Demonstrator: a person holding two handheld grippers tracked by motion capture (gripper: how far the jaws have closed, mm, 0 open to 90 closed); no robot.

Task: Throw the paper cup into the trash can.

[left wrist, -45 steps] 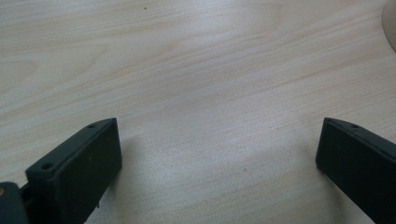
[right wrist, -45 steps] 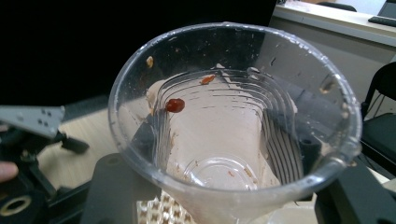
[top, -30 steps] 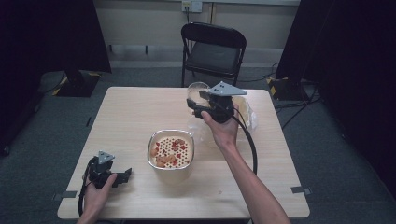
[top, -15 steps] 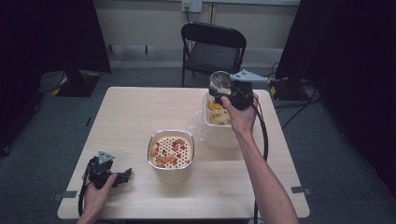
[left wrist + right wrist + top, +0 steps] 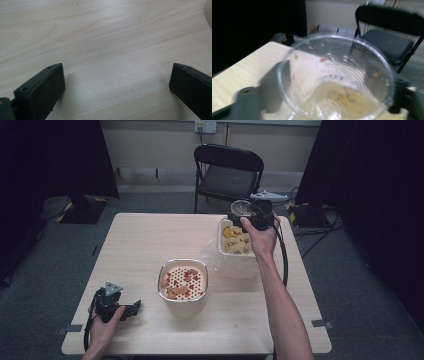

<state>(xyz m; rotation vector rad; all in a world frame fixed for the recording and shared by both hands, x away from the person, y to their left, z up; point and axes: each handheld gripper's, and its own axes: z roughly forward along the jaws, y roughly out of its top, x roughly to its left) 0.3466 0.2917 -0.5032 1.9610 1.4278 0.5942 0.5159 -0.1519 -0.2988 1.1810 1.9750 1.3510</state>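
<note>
A clear plastic cup (image 5: 242,208) smeared with food residue hangs tilted at my right gripper (image 5: 246,218), above the far end of a white tub (image 5: 226,265) lined with a plastic bag and holding food scraps. In the right gripper view the cup (image 5: 337,82) lies between the jaws; they have just been opening, stand apart, and a gap shows beside its wall. A metal bowl (image 5: 165,292) with a perforated insert and red and orange bits sits mid-table. My left gripper (image 5: 131,309) rests open on the near left of the table, nothing between its fingers (image 5: 45,87).
The wooden table (image 5: 150,240) is bare on its left half. A black folding chair (image 5: 227,170) stands behind the far edge. Dark curtains hang at both sides. The right gripper's cable (image 5: 284,255) trails along the forearm.
My right gripper carried the cup from above the bowl's far side to the right, over the white tub, and its jaws have spread. The left gripper has stayed put.
</note>
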